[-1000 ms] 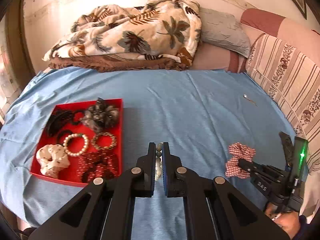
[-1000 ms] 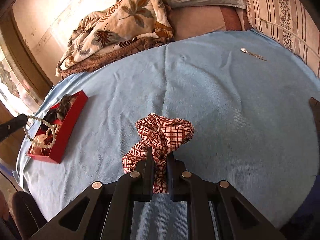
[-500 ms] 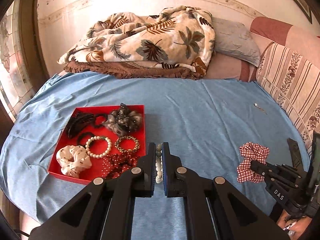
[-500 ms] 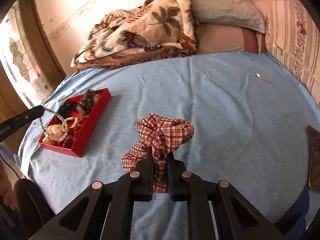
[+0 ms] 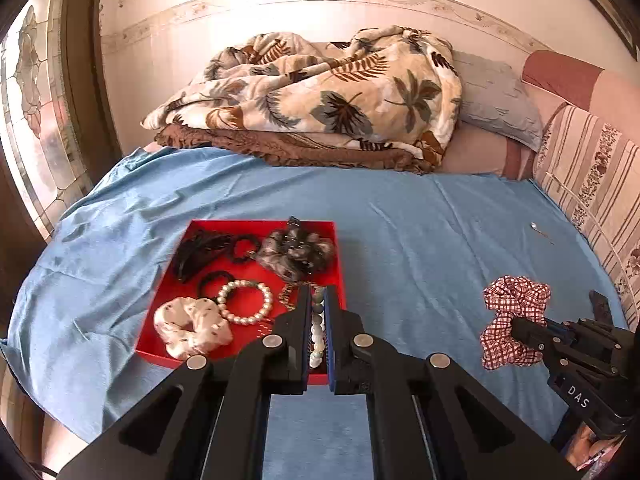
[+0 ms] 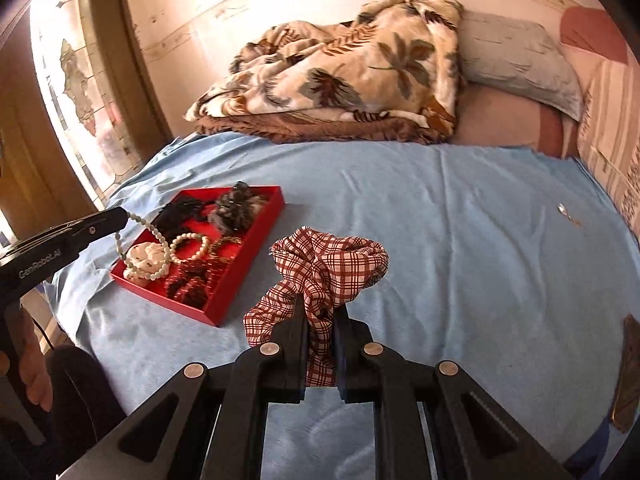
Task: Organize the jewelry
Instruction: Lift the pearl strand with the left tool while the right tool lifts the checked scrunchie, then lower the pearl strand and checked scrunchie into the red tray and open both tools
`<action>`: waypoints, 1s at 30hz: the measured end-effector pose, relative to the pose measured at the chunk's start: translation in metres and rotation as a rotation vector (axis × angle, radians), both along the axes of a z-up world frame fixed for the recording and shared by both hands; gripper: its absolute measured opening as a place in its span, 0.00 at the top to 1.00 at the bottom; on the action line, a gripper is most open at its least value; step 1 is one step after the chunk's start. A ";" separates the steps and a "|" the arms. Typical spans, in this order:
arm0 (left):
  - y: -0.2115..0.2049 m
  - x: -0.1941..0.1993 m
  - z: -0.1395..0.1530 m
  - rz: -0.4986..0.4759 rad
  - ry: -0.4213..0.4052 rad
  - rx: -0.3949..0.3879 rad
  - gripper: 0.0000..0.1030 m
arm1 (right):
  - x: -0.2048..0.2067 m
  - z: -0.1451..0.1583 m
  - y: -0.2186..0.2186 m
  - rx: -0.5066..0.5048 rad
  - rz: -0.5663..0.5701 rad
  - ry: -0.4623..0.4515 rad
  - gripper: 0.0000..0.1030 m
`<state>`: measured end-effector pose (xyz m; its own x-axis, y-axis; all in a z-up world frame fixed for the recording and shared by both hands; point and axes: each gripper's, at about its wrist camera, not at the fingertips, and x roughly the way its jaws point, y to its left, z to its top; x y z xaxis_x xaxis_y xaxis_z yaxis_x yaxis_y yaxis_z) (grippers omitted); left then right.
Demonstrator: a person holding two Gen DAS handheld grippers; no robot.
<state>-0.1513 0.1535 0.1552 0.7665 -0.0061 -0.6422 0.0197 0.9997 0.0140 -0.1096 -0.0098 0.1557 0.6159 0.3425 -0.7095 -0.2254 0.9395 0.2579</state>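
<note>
A red tray on the blue bedsheet holds a pearl bracelet, a white dotted scrunchie, a grey-black scrunchie, black hair ties and darker pieces. My left gripper is shut on a pale bead bracelet, held above the tray's near right corner; in the right wrist view that bead bracelet dangles from the left gripper over the tray. My right gripper is shut on a red checked scrunchie, lifted off the sheet to the tray's right.
A leaf-print blanket and pillows pile at the bed's head. A striped cushion lines the right side. A small silver pin lies on the sheet far right. A dark flat object rests at the right edge. Window at left.
Both grippers have risen and drifted left toward the red tray, each keeping its hold. The tray now sits right in front of the left gripper, and the scrunchie hangs clear of the sheet.
</note>
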 end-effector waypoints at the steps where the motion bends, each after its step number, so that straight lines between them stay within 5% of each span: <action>1: 0.003 0.000 0.001 0.003 -0.002 0.000 0.95 | 0.001 0.001 0.004 0.002 0.007 0.000 0.88; 20: 0.099 0.043 0.031 0.059 -0.044 -0.119 0.95 | 0.039 0.033 0.103 0.040 0.199 -0.045 0.88; 30: 0.135 0.105 -0.001 0.021 0.011 -0.295 0.95 | 0.057 0.015 0.128 -0.001 0.222 0.009 0.88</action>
